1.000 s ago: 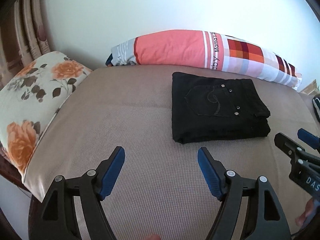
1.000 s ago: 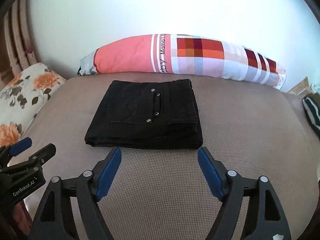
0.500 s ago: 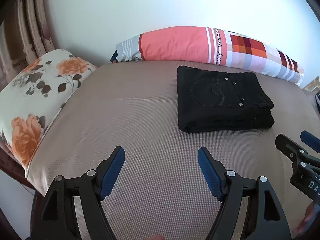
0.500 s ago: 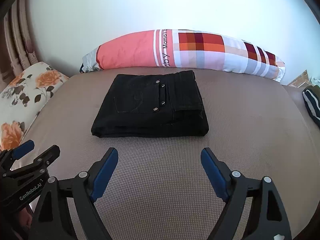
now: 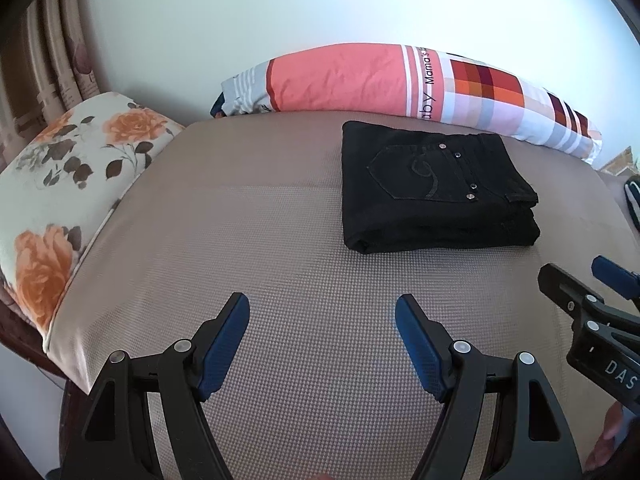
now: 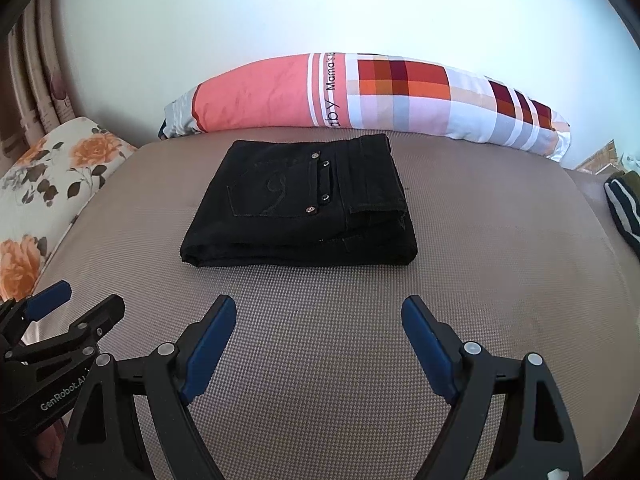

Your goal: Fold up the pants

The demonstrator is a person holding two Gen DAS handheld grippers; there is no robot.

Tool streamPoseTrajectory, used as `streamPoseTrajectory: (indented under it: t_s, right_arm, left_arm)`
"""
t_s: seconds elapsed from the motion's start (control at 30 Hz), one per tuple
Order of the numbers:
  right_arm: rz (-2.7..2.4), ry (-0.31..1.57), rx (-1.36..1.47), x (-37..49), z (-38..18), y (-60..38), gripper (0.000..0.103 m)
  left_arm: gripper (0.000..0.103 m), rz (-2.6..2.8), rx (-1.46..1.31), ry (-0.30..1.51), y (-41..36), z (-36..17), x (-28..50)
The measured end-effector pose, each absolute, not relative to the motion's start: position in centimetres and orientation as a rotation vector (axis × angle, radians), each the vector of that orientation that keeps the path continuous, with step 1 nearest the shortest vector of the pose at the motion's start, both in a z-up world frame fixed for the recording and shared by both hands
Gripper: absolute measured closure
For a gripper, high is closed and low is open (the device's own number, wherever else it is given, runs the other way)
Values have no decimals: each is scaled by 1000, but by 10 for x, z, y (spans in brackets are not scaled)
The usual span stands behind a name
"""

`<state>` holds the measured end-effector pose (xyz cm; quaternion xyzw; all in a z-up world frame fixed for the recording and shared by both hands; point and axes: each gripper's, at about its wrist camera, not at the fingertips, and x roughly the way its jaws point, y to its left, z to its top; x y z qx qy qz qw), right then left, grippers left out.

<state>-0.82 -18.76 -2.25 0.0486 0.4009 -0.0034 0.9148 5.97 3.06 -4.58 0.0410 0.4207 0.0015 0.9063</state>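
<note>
Pants (image 6: 298,204) lie folded in a neat black stack near the bed's (image 6: 500,240) far edge, beside the long pillow (image 6: 360,96); we have drawn both the left hand-held gripper (image 5: 322,334) and right hand-held gripper (image 6: 318,334) back, jaws apart and empty, so the fold looks finished

striped cloth (image 6: 624,212) cut off, curtain (image 5: 48,76) cropped

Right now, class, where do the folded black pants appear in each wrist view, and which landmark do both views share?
Left wrist view: the folded black pants lie right of centre, upper half.
Right wrist view: the folded black pants lie left of centre, just above the middle.
Shared landmark: the long striped pillow behind the pants, along the wall.
</note>
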Motion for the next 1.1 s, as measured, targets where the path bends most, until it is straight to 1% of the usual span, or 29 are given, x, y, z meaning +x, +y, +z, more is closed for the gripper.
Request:
streamPoseTrajectory:
  t_s: [1.1]
  right_arm:
    - [0, 870, 87, -7, -34, -184, 19]
  left_arm:
    - [27, 8, 127, 878, 23, -54, 61]
